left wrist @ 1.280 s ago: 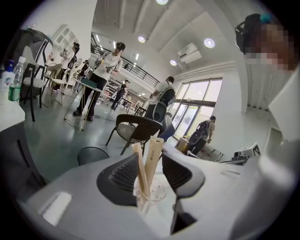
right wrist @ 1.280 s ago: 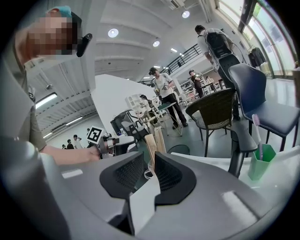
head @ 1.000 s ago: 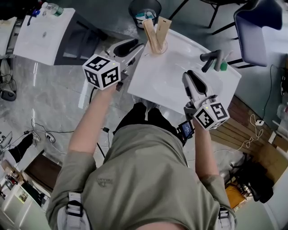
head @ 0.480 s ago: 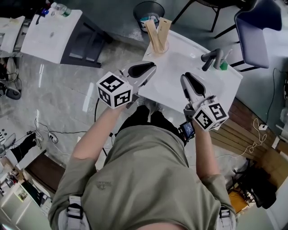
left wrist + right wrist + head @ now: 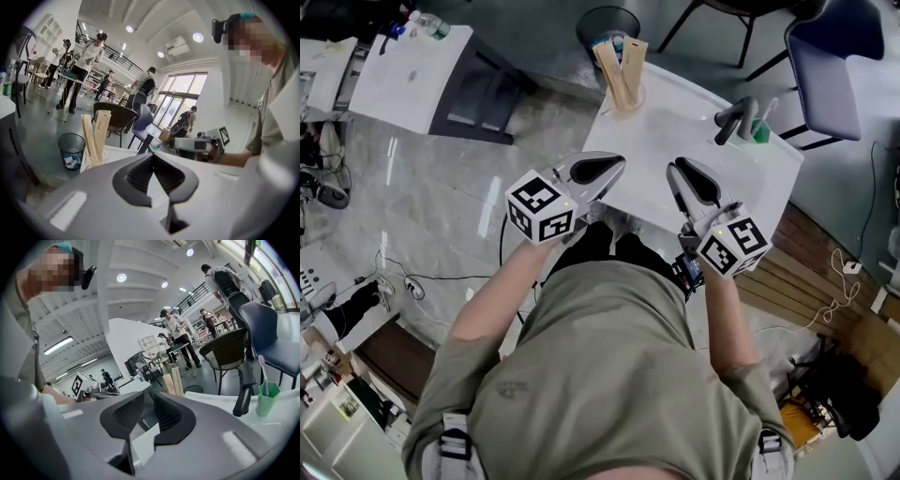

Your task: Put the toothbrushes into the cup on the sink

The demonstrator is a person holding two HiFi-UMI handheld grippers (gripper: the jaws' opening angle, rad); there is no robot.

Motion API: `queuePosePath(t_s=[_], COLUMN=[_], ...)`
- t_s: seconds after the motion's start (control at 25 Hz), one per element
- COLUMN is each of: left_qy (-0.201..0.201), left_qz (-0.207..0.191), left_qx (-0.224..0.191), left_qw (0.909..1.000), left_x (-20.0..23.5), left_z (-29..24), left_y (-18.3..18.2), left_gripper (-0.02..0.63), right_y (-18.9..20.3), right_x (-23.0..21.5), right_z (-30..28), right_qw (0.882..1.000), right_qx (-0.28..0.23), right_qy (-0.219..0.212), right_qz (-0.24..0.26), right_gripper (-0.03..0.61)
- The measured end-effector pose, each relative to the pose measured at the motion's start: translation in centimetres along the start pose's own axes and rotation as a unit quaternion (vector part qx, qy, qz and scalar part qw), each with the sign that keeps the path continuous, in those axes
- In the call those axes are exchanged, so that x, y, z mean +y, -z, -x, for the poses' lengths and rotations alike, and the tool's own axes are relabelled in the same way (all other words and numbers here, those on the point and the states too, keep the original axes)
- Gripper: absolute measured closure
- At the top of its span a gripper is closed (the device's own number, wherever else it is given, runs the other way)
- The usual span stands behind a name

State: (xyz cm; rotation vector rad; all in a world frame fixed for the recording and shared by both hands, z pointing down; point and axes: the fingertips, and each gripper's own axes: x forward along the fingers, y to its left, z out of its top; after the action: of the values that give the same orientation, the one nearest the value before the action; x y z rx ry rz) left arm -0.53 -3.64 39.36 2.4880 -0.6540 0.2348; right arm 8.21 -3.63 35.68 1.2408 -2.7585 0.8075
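Two tall beige toothbrush packs point(image 5: 622, 67) stand leaning in a clear cup point(image 5: 628, 97) at the far left corner of the white sink point(image 5: 727, 173). The packs point(image 5: 95, 136) also show in the left gripper view, ahead and to the left. My left gripper point(image 5: 607, 170) point(image 5: 153, 157) hovers at the sink's near left edge, shut on nothing. My right gripper point(image 5: 682, 178) point(image 5: 148, 397) hangs over the near edge beside it, with a narrow gap between its pads and nothing in it. A green cup point(image 5: 266, 398) holds a pink toothbrush point(image 5: 263, 373).
A dark faucet point(image 5: 734, 118) stands at the sink's far right, next to the green cup point(image 5: 761, 134). A waste bin point(image 5: 605, 24) sits on the floor behind the sink, a blue chair point(image 5: 831, 66) at the right, a white table point(image 5: 403, 66) far left. Several people stand in the room.
My left gripper has drawn back from the clear cup toward the sink's near edge, and its jaws have gone from wide open to shut. The right gripper has shifted slightly left.
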Motion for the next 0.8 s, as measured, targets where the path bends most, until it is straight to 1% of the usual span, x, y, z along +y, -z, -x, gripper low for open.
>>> queuePosePath(t_s=[0.2, 0.28, 0.32, 0.52, 0.56, 0.8], left_qy=[-0.003, -0.003, -0.004, -0.008, -0.009, -0.016], left_qz=[0.006, 0.006, 0.005, 0.002, 0.002, 0.002], left_qx=[-0.001, -0.003, -0.004, -0.018, -0.020, -0.024], left_qw=[1.0000, 1.0000, 1.0000, 0.9998, 0.9998, 0.9996], left_x=[-0.8, -1.1, -1.3, -2.1, -2.2, -2.3], left_z=[0.4, 0.3, 0.3, 0.4, 0.4, 0.7], left_y=[0.2, 0.1, 0.0, -0.5, -0.5, -0.5], left_gripper=[0.609, 0.607, 0.607, 0.607, 0.609, 0.608], right_y=[0.3, 0.4, 0.5, 1.2, 1.2, 1.3], right_x=[1.6, 1.8, 1.9, 2.3, 2.4, 2.3], right_z=[0.3, 0.5, 0.6, 1.0, 1.0, 1.2], right_qw=[1.000, 1.000, 0.999, 0.999, 0.999, 0.999], right_qx=[0.010, 0.013, 0.014, 0.025, 0.026, 0.028], right_qy=[-0.023, -0.027, -0.029, -0.037, -0.038, -0.041], right_qz=[0.007, 0.010, 0.010, 0.012, 0.012, 0.015], right_gripper=[0.505, 0.531, 0.534, 0.536, 0.545, 0.545])
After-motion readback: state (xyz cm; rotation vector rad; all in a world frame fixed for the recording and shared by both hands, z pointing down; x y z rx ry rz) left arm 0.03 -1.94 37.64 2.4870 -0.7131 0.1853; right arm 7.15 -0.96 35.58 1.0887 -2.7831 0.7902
